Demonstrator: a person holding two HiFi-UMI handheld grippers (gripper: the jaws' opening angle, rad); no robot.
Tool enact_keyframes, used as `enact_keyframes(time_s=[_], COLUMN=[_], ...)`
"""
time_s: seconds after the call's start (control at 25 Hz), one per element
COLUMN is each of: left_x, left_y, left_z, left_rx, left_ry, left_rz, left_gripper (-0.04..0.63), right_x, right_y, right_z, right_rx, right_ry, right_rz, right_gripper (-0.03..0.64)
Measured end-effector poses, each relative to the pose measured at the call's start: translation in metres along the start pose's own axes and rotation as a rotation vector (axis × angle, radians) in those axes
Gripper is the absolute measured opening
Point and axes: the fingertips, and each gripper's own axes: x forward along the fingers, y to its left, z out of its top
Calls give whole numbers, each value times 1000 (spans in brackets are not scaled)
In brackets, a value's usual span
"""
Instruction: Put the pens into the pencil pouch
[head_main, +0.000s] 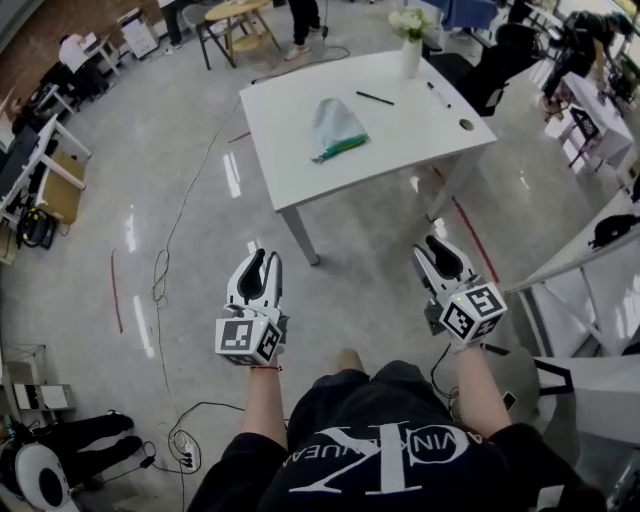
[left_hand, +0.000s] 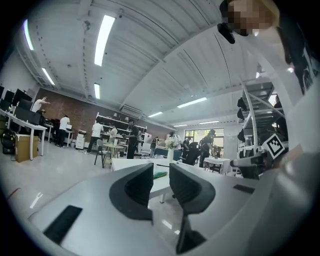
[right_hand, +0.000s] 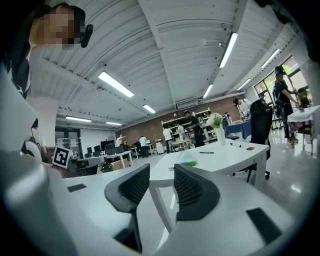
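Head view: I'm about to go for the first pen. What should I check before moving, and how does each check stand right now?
1. Jaws of the left gripper apart, empty: ok.
2. Jaws of the right gripper apart, empty: ok.
3. Pens in sight on the table: ok, black pen beyond the pouch, second pen near the vase.
4. Pouch mouth open: cannot tell.
5. Grippers at the table: not ok, both hang over the floor, short of it.
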Motion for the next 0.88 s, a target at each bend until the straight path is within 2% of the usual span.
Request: enact_keyframes(time_s=[0.12,0.44,0.88], left_x=[14,67,190], left_y=[3,3,12], left_z=[-8,-11,-13], left_rx=[-9,2,-1], left_ry=[17,25,54], left_rz=[-26,-88,-91], left_gripper=[87,87,87], right_x=[6,35,132], right_y=[-3,-34,-115], right_z=[-10,-1,17], right_rx=[6,23,-1], right_ry=[19,18,88], right_rz=[-7,-22,61], right_gripper=[162,182,189])
